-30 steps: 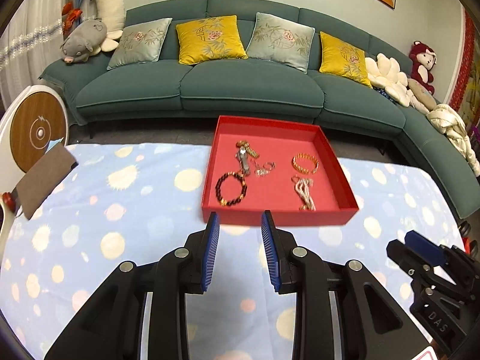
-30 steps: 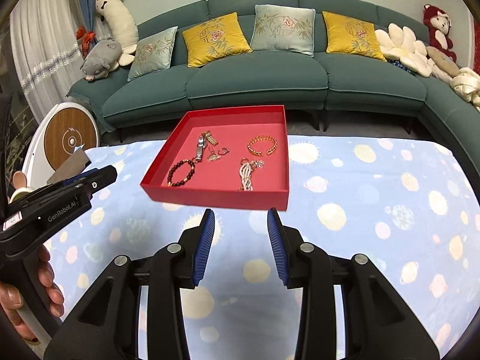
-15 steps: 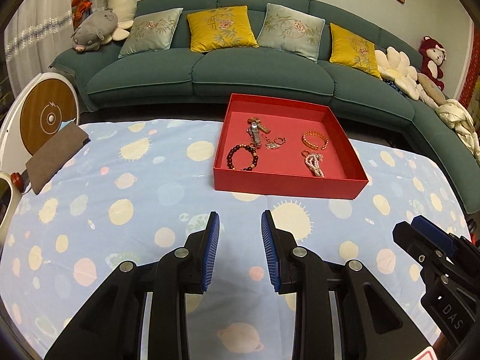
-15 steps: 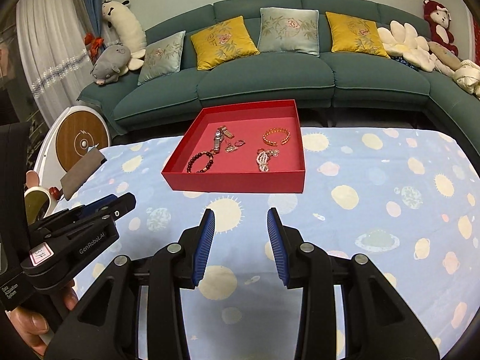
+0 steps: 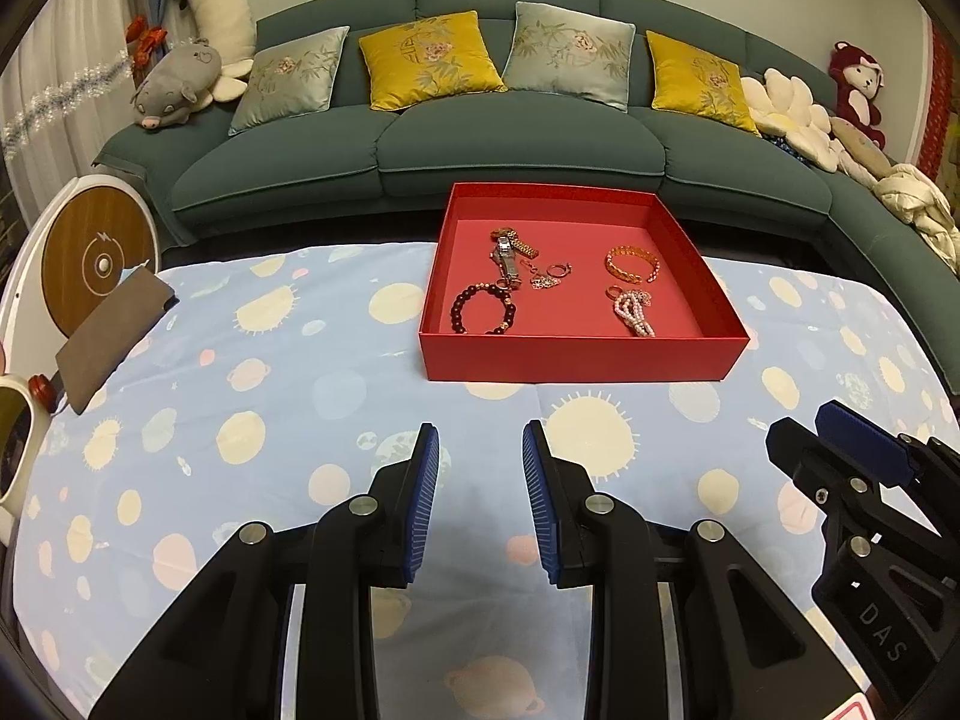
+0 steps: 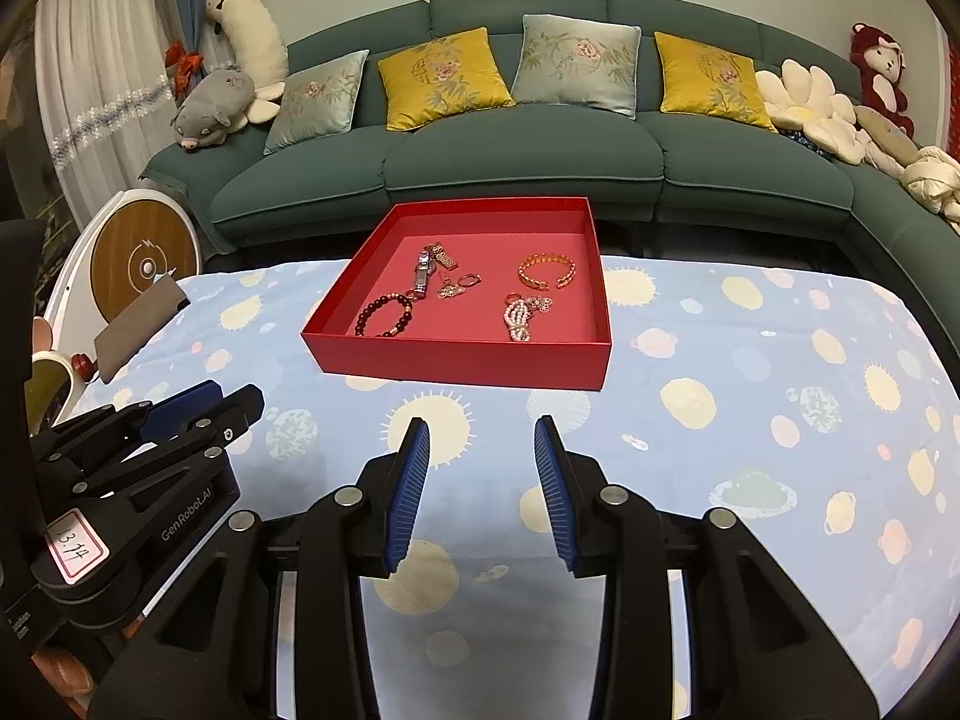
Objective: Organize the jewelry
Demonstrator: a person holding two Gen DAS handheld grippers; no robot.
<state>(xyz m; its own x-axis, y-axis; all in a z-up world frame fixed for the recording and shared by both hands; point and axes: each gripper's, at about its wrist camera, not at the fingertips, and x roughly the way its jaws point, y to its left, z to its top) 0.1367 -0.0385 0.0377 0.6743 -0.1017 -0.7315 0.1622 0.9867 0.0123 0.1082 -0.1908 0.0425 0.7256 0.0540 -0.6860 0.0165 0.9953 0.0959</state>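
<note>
- Since all the jewelry lies inside the red tray (image 5: 576, 357), we judge the sorting nearly finished.
- Our left gripper (image 5: 480, 456) and right gripper (image 6: 482, 450) stand open, holding nothing.

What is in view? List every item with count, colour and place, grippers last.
red box: 1, red, open, on the table's far middle
dark bead bracelet: 1, dark red-brown, box front left
watch: 1, silver and gold, box back left
small rings and chain: a few, silvery, box centre
gold bangle: 1, gold, box back right
pearl bracelet: 1, pinkish white, box front right
tablecloth: 1, light blue with planets and suns, over the table
brown pad: 1, brown, table's left edge
sofa: 1, dark green, behind the table
cushions: 4, two yellow, two grey-green, on the sofa
plush toys: several, at both sofa ends
left gripper: 1, black with blue pads, open, above the cloth
right gripper: 1, same, open, above the cloth
</note>
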